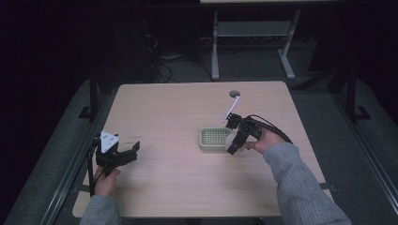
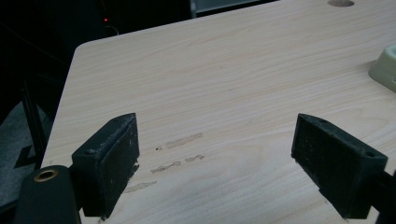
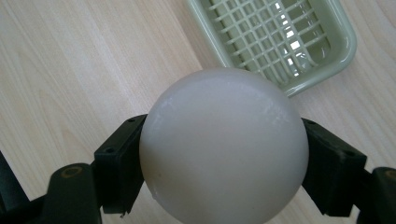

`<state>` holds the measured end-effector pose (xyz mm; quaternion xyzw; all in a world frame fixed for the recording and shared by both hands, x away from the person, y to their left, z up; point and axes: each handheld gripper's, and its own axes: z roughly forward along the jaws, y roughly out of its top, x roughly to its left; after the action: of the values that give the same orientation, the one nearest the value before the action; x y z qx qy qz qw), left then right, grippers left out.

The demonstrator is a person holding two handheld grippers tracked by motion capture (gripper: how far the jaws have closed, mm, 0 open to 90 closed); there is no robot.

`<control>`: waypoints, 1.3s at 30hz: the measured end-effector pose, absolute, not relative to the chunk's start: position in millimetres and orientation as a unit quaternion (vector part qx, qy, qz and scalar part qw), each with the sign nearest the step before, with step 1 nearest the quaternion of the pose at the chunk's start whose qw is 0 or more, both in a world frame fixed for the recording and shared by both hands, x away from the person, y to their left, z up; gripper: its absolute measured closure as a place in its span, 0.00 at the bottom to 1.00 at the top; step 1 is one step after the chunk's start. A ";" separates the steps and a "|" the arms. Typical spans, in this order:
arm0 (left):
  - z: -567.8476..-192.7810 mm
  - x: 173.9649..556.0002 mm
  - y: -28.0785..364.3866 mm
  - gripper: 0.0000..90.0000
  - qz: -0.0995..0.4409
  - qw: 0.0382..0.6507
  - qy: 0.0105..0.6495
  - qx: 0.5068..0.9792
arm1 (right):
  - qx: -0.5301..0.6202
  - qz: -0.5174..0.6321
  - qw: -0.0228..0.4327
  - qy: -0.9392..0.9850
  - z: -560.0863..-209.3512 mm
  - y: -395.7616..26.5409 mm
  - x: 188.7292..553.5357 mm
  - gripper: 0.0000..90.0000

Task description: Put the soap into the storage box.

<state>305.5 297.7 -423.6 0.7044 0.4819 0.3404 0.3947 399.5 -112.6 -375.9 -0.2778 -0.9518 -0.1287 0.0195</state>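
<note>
Ball: white ball [image 3: 224,144] pinched between right gripper [image 1: 233,140] fingers [image 3: 119,163], just beside green basket [image 3: 280,42], above desk [image 1: 178,108].
Left gripper [image 2: 215,158]: fingers spread, empty, well apart.

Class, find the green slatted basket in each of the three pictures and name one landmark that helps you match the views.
High view: the green basket sits right of the table's centre, just left of the right gripper.
Left gripper view: a pale corner at the right edge.
Right gripper view: upper right, beyond the white ball.
Shared landmark: the light wooden table.
</note>
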 end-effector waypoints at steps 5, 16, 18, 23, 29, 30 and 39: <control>-423.4 305.5 298.0 0.16 0.340 0.394 0.482 0.705 | -0.276 -0.123 0.017 -0.953 -373.5 -109.2 403.3 0.26; -423.5 306.0 298.5 0.17 0.342 0.397 0.483 0.702 | -0.270 -0.118 0.012 -0.955 -367.3 -98.2 413.7 0.26; -423.3 306.1 298.5 0.16 0.342 0.395 0.484 0.702 | -0.270 -0.117 0.012 -0.956 -366.1 -95.7 415.3 0.26; -423.1 306.1 298.7 0.16 0.342 0.396 0.483 0.702 | -0.270 -0.123 0.018 -0.955 -366.0 -92.1 419.3 0.26; -423.1 306.0 298.1 0.16 0.342 0.394 0.484 0.702 | -0.272 -0.119 0.020 -0.955 -369.6 -90.1 424.0 0.26; -423.0 306.0 298.0 0.17 0.342 0.394 0.484 0.702 | -0.273 -0.115 0.020 -0.955 -369.8 -89.7 424.7 0.26; -422.9 306.2 298.3 0.17 0.342 0.394 0.485 0.702 | -0.274 -0.112 0.017 -0.955 -363.7 -84.3 432.2 0.26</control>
<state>306.2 298.3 -422.9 0.7022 0.4848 0.3417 0.3939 432.2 -84.3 -363.7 -0.2744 -0.9549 -0.1124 0.0167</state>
